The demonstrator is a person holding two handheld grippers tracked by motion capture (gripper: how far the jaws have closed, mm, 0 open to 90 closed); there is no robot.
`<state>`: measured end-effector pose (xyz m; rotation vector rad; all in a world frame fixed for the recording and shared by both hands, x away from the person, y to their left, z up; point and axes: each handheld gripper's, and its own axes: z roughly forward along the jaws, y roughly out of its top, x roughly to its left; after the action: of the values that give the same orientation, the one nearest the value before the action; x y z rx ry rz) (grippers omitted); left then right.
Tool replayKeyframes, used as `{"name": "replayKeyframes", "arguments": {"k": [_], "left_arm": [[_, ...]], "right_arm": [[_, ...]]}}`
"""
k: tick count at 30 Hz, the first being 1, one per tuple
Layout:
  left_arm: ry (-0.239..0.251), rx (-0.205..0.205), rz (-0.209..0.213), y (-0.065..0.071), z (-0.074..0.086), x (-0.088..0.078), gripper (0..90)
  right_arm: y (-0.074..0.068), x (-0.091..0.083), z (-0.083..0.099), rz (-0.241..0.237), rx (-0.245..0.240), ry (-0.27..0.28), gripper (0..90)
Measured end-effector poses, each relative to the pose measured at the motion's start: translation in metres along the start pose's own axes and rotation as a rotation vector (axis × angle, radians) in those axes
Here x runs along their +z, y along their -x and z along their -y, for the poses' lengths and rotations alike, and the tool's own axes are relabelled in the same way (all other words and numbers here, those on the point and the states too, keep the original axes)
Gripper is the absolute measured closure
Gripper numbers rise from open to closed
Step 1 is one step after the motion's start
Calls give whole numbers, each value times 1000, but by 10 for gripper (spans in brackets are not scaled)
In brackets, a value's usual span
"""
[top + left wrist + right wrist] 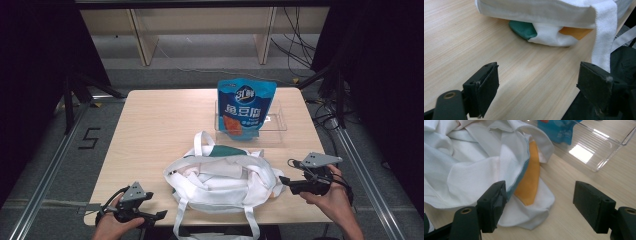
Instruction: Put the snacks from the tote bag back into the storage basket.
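Because the white tote bag (222, 182) lies slumped at the near edge of the counter (150, 130), both grippers wait at its two sides with fingers spread wide and holding nothing. The left gripper (159, 215) sits low by the corner, the right gripper (283, 180) nearly touches the cloth. The blue snack pouch (245, 107) stands in the clear tray (275, 125) behind, probably to be packed. The right gripper view reveals an orange patch (529, 180); the left gripper view shows a green one (522, 29) under the bag.

High view looks down on the table (150, 125) — both gripper views skim it, sharing the white bag (220, 180).
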<state>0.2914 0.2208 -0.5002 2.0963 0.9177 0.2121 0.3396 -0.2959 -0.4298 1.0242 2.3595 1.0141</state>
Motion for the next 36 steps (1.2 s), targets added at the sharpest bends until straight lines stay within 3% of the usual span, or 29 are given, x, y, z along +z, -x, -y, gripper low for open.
{"name": "replayKeyframes", "arguments": {"k": [1,5,8,9,10,13,14,15,16,18,19,21,22,23,24,29,32,33,35,36], "left_arm": [[-15,16,-6,-1,0,-1,166],[-7,8,-1,0,0,-1,166],[-4,-13,4,0,1,0,166],[-7,-6,2,0,1,-1,166],[-16,24,0,-1,0,-2,166],[-17,23,-4,-1,0,-2,166],[-4,11,0,0,0,-1,166],[-2,-11,2,0,1,0,166],[-14,-1,0,0,1,-1,166],[-3,-14,1,1,1,0,166],[-3,-7,-2,0,1,-1,166],[-14,13,-2,0,0,-1,166],[-21,2,-3,0,1,-1,166],[-27,9,-9,-1,1,-1,166],[-25,4,-11,0,1,-1,166],[-21,0,-6,0,1,-1,166],[-26,2,-10,0,1,0,166],[-20,-2,2,1,1,0,166],[-29,21,-8,-1,0,-1,166],[-30,10,-9,0,1,0,166]], "right_arm": [[-1,1,1,0,-3,-2,277],[-3,-1,8,-7,-18,-7,278],[-6,-2,17,-8,-3,-16,278],[-9,-2,21,-11,30,-21,277],[-9,-2,23,-3,21,-17,277],[-11,-4,30,-8,42,-39,277],[-11,-4,32,-6,30,-34,276],[-13,-5,34,-8,56,-42,274],[-11,-5,35,-6,35,-30,272],[-15,-4,39,-5,62,-31,266],[-13,-3,41,0,36,-24,265],[-18,-2,47,-12,76,-42,265],[-16,-1,48,-12,56,-39,265],[-19,1,51,-11,73,-40,265],[-16,2,52,2,29,-28,265],[-18,3,63,11,46,-66,265],[-16,4,68,34,25,-67,262],[-18,3,70,27,62,-83,262],[-17,3,74,34,41,-67,262],[-17,3,76,34,43,-65,262]]}}
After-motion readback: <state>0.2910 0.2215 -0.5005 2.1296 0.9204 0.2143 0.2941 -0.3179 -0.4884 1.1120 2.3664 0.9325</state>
